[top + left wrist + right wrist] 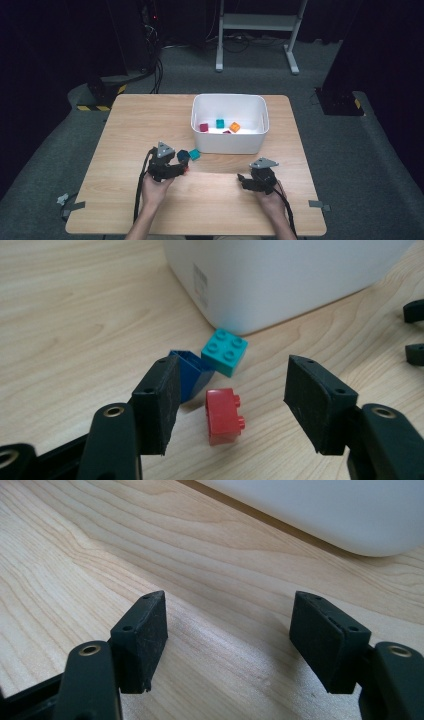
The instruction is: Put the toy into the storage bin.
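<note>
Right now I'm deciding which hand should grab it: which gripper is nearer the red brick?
Left. The left gripper has its open jaws on either side of the red brick, not yet pressing it. The right gripper rests well off to the side, open over bare table.

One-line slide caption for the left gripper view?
Open left gripper straddles a red brick lying on its side, with blue and teal bricks beyond, near the white bin.
</note>
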Tool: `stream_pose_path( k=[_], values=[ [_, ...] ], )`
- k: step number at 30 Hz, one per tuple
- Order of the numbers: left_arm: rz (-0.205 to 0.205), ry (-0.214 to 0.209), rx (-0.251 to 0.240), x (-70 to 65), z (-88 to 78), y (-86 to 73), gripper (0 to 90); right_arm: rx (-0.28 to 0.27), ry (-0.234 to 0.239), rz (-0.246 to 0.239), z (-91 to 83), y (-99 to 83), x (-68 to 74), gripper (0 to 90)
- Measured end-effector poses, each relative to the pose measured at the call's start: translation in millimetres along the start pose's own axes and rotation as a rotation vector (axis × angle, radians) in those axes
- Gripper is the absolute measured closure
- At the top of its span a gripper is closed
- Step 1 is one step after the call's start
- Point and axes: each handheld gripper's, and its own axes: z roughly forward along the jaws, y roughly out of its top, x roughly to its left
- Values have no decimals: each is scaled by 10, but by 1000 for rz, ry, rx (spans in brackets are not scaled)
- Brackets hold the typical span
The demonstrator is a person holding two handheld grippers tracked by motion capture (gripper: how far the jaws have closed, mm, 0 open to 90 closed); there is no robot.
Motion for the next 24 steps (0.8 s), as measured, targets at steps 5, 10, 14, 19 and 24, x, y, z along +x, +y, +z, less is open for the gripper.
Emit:
stream_pose_path(
  k=[5,10,14,19,24],
  values=[
    [-10,-5,33,-18,131,-97,419,0,0,0,0,0,0,314],
    [-33,-14,40,-13,209,-162,447,0,0,0,0,0,0,314],
    [-37,-12,57,-7,267,-210,482,0,0,0,0,0,0,314],
    [-46,-4,72,2,325,-267,529,0,0,0,0,0,0,314],
    [-31,2,90,-17,373,-297,591,0,0,0,0,0,0,314]
  ],
)
